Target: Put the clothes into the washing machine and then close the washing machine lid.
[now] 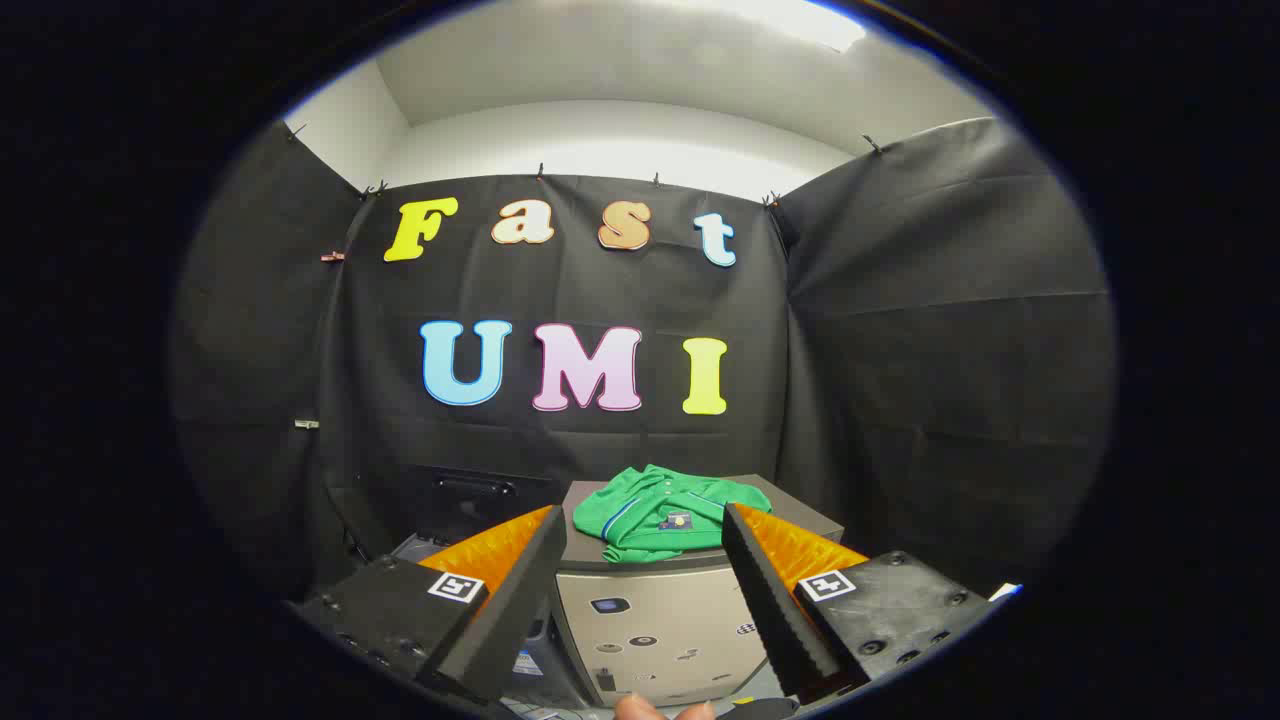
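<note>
A folded green shirt (pixel 660 512) with a small dark badge lies on the flat dark top of a beige box-shaped unit (pixel 655 625). My gripper (pixel 645 540) is open, its two black ridged fingers (pixel 510 600) with orange sides spread wide, nothing between them. The shirt sits beyond the fingertips, framed by the gap between them. To the left of the unit, lower down and behind the left finger, a dark opening with a black raised panel (pixel 470 500) shows; I cannot tell whether it is the washing machine.
Black cloth walls close in the booth on the left, back and right. A person's fingertips (pixel 660 708) show below the fingers. Small labels dot the front face of the beige unit.
</note>
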The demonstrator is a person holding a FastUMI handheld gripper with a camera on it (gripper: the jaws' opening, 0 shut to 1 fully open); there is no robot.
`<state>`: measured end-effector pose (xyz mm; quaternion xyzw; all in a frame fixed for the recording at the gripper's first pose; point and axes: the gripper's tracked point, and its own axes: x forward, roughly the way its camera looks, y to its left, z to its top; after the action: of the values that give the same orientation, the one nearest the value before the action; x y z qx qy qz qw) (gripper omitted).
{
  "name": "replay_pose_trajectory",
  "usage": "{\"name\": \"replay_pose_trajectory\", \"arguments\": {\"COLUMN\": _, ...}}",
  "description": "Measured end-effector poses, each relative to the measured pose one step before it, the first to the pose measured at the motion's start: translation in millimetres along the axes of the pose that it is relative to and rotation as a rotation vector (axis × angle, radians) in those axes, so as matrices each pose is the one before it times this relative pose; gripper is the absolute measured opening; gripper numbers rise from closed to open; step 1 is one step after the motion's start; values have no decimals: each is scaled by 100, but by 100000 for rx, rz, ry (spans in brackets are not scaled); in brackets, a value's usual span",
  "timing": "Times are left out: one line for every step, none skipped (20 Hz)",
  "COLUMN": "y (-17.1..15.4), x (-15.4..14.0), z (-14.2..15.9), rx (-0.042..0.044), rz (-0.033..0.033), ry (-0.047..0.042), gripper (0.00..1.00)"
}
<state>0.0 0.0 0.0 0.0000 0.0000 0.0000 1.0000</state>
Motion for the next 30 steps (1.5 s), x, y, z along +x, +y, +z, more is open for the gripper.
{"name": "replay_pose_trajectory", "arguments": {"y": -123, "x": 20, "z": -62, "rx": -240, "rz": -209, "ry": 274, "gripper": 98}}
{"name": "replay_pose_trajectory", "arguments": {"y": -164, "x": 15, "z": -101, "rx": -174, "rz": -329, "ry": 293, "gripper": 98}}
{"name": "replay_pose_trajectory", "arguments": {"y": -97, "x": -31, "z": 26, "rx": 204, "rz": -102, "ry": 164, "gripper": 98}}
{"name": "replay_pose_trajectory", "arguments": {"y": -24, "x": 45, "z": -31, "rx": 455, "rz": 41, "ry": 25, "gripper": 98}}
{"name": "replay_pose_trajectory", "arguments": {"y": -47, "x": -41, "z": -33, "rx": 311, "rz": -4, "ry": 66, "gripper": 98}}
{"name": "replay_pose_trajectory", "arguments": {"y": -115, "x": 16, "z": -80, "rx": 116, "rz": -276, "ry": 226, "gripper": 98}}
{"name": "replay_pose_trajectory", "arguments": {"y": -134, "x": -55, "z": -47, "rx": 8, "rz": -356, "ry": 176, "gripper": 98}}
{"name": "replay_pose_trajectory", "arguments": {"y": -80, "x": -32, "z": 117, "rx": 142, "rz": -328, "ry": -51, "gripper": 98}}
{"name": "replay_pose_trajectory", "arguments": {"y": -30, "x": 18, "z": 88, "rx": 36, "rz": -110, "ry": -173, "gripper": 98}}
{"name": "replay_pose_trajectory", "arguments": {"y": -31, "x": -67, "z": 22, "rx": -139, "rz": -192, "ry": -21, "gripper": 98}}
{"name": "replay_pose_trajectory", "arguments": {"y": -57, "x": 15, "z": -43, "rx": -159, "rz": -105, "ry": 18, "gripper": 98}}
{"name": "replay_pose_trajectory", "arguments": {"y": 45, "x": 22, "z": -12, "rx": -64, "rz": 45, "ry": 176, "gripper": 98}}
{"name": "replay_pose_trajectory", "arguments": {"y": 102, "x": 0, "z": -21, "rx": 39, "rz": 269, "ry": 247, "gripper": 98}}
{"name": "replay_pose_trajectory", "arguments": {"y": 39, "x": 30, "z": -111, "rx": 66, "rz": 214, "ry": 319, "gripper": 98}}
{"name": "replay_pose_trajectory", "arguments": {"y": 94, "x": 48, "z": -59, "rx": 169, "rz": 222, "ry": 175, "gripper": 98}}
{"name": "replay_pose_trajectory", "arguments": {"y": 20, "x": 8, "z": -53, "rx": 145, "rz": 224, "ry": 206, "gripper": 98}}
{"name": "replay_pose_trajectory", "arguments": {"y": -18, "x": 57, "z": -94, "rx": 136, "rz": -20, "ry": 126, "gripper": 98}}
{"name": "replay_pose_trajectory", "arguments": {"y": -63, "x": -32, "z": -31, "rx": 46, "rz": -40, "ry": 47, "gripper": 98}}
{"name": "replay_pose_trajectory", "arguments": {"y": -90, "x": -42, "z": -36, "rx": 107, "rz": -158, "ry": 128, "gripper": 98}}
{"name": "replay_pose_trajectory", "arguments": {"y": -44, "x": 10, "z": 4, "rx": 302, "rz": -49, "ry": -186, "gripper": 98}}
{"name": "replay_pose_trajectory", "arguments": {"y": -40, "x": 61, "z": 69, "rx": 349, "rz": 119, "ry": -84, "gripper": 98}}
{"name": "replay_pose_trajectory", "arguments": {"y": -23, "x": 6, "z": -71, "rx": 326, "rz": 175, "ry": 38, "gripper": 98}}
{"name": "replay_pose_trajectory", "arguments": {"y": -14, "x": 33, "z": -8, "rx": 397, "rz": 183, "ry": 83, "gripper": 98}}
{"name": "replay_pose_trajectory", "arguments": {"y": -33, "x": 89, "z": -77, "rx": 354, "rz": 195, "ry": 179, "gripper": 98}}
{"name": "replay_pose_trajectory", "arguments": {"y": -69, "x": 185, "z": -152, "rx": 184, "rz": 162, "ry": 365, "gripper": 98}}
{"name": "replay_pose_trajectory", "arguments": {"y": 23, "x": 191, "z": -168, "rx": 75, "rz": 234, "ry": 608, "gripper": 98}}
{"name": "replay_pose_trajectory", "arguments": {"y": 88, "x": 336, "z": -168, "rx": 67, "rz": 411, "ry": 723, "gripper": 98}}
{"name": "replay_pose_trajectory", "arguments": {"y": 52, "x": 470, "z": -98, "rx": 87, "rz": 465, "ry": 553, "gripper": 98}}
{"name": "replay_pose_trajectory", "arguments": {"y": 131, "x": 510, "z": -20, "rx": -80, "rz": 592, "ry": 473, "gripper": 98}}
{"name": "replay_pose_trajectory", "arguments": {"y": 46, "x": 709, "z": 20, "rx": -658, "rz": 215, "ry": 508, "gripper": 98}}
